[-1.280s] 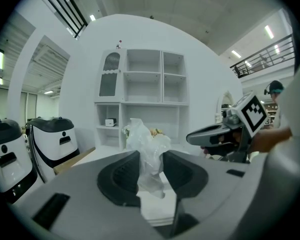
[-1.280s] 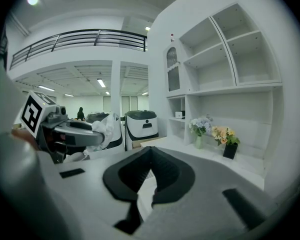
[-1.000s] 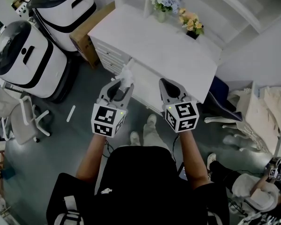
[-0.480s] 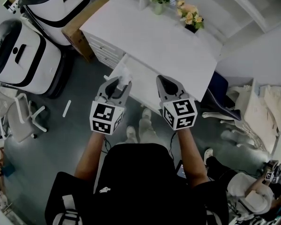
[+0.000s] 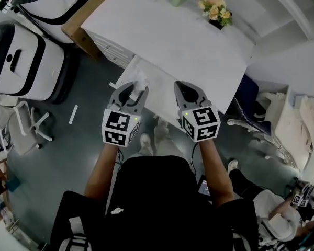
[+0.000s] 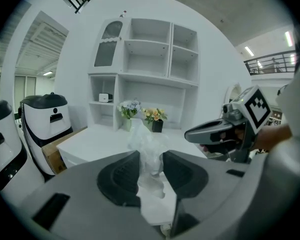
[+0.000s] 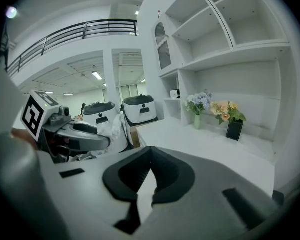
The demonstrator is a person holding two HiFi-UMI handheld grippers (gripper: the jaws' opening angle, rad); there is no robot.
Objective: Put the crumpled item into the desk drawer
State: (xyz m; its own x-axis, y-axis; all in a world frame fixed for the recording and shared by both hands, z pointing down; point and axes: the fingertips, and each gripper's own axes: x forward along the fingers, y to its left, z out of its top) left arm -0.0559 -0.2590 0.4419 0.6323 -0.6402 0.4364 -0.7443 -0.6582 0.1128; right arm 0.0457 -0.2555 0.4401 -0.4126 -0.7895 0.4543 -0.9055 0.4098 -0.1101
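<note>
The crumpled item [image 5: 141,80] is a wad of thin white plastic or paper. My left gripper [image 5: 135,89] is shut on it, and the wad sticks up past the pads [image 6: 149,149]. It hangs over a white panel [image 5: 159,95] that juts out below the front edge of the white desk [image 5: 188,41]; this looks like the pulled-out drawer. My right gripper [image 5: 187,88] hovers beside it to the right, over the same panel. Its tips [image 7: 150,151] meet with nothing between them. From the right gripper view the wad [image 7: 110,126] shows at the left gripper's tip.
Two vases of flowers [image 5: 215,9] stand at the desk's back by the white shelves [image 6: 155,49]. Large white machines [image 5: 21,56] and a cardboard box [image 5: 81,30] sit left of the desk. An office chair [image 5: 29,124] stands on the grey floor at the left.
Both grippers have sunk and moved forward toward the desk's front, side by side. The wad has stayed in the left gripper, and the right one has stayed shut.
</note>
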